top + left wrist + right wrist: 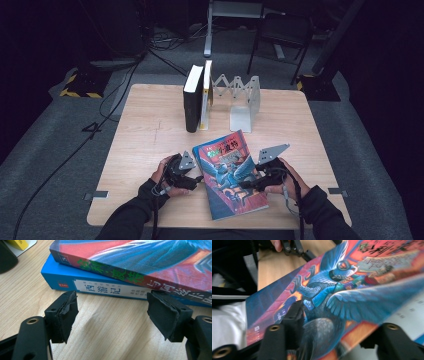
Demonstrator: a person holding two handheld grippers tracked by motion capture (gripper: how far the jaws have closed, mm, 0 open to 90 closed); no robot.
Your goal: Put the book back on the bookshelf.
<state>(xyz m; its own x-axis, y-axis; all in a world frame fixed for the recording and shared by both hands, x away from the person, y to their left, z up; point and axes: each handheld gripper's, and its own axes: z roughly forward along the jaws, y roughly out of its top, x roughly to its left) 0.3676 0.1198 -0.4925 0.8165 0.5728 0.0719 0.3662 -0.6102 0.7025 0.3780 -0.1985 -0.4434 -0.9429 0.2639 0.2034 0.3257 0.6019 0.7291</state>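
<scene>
The illustrated book [231, 175], its edge grasped by the right gripper [248, 184] while the left gripper [196, 178] waits released, might slip and drag the blue book [65, 280] beneath.

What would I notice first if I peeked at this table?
Probably the colourful book with a blue winged creature on its cover, at the near edge of the table; it lies on a blue book. The right gripper has its fingers around the top book's edge, while the left gripper waits open beside the spines. Farther back, two books stand upright against a metal bookend.
</scene>
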